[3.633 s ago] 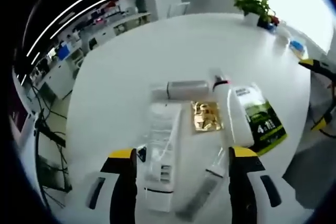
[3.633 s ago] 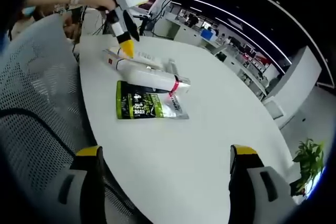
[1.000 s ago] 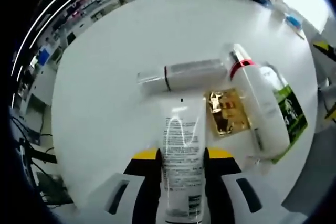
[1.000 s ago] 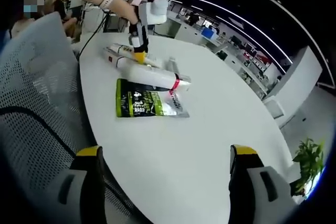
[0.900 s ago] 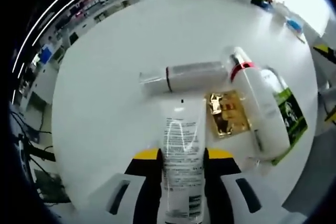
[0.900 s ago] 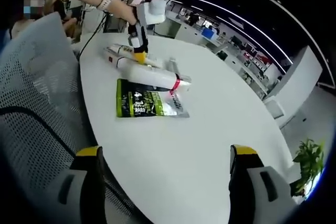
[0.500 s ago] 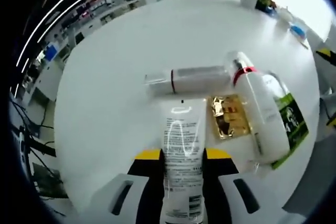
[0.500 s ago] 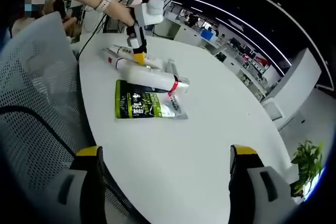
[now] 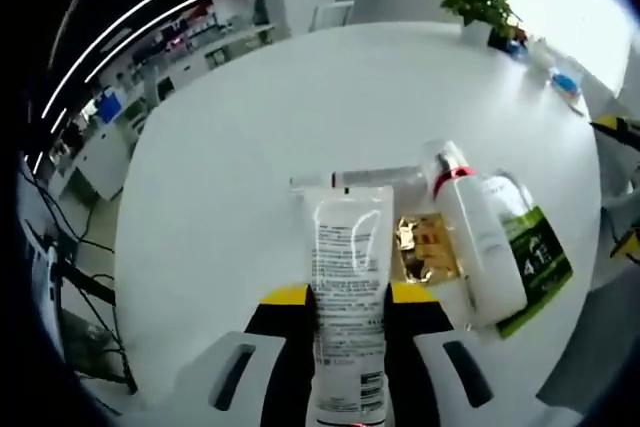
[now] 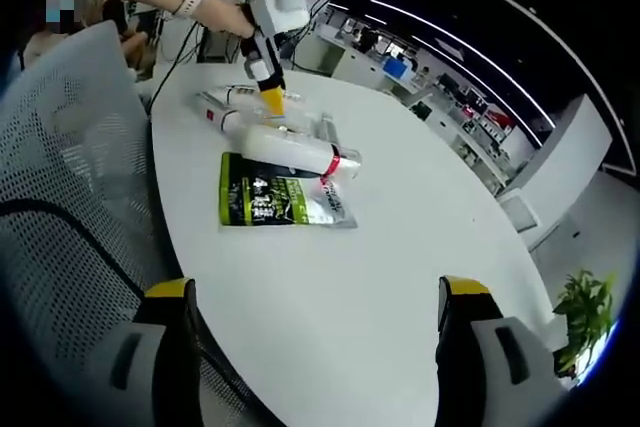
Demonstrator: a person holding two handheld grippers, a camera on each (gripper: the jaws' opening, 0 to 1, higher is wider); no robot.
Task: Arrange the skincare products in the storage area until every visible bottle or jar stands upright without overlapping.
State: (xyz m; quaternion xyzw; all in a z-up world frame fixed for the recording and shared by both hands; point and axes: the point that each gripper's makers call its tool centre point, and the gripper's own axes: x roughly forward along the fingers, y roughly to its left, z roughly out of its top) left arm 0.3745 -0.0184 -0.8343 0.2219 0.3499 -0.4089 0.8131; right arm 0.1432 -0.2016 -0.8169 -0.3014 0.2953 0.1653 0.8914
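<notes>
Tube [image 9: 348, 292] lifted (jaws clamped), bottle [image 9: 478, 242] beside

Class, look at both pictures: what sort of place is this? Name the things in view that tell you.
Probably an open-plan office. A large round white table stands in it, with rows of desks under strip ceiling lights, a mesh chair and a potted plant.

White table [image 9: 250, 107] carries lying bottle [image 9: 478, 242], green pouch [image 10: 275, 200].
</notes>
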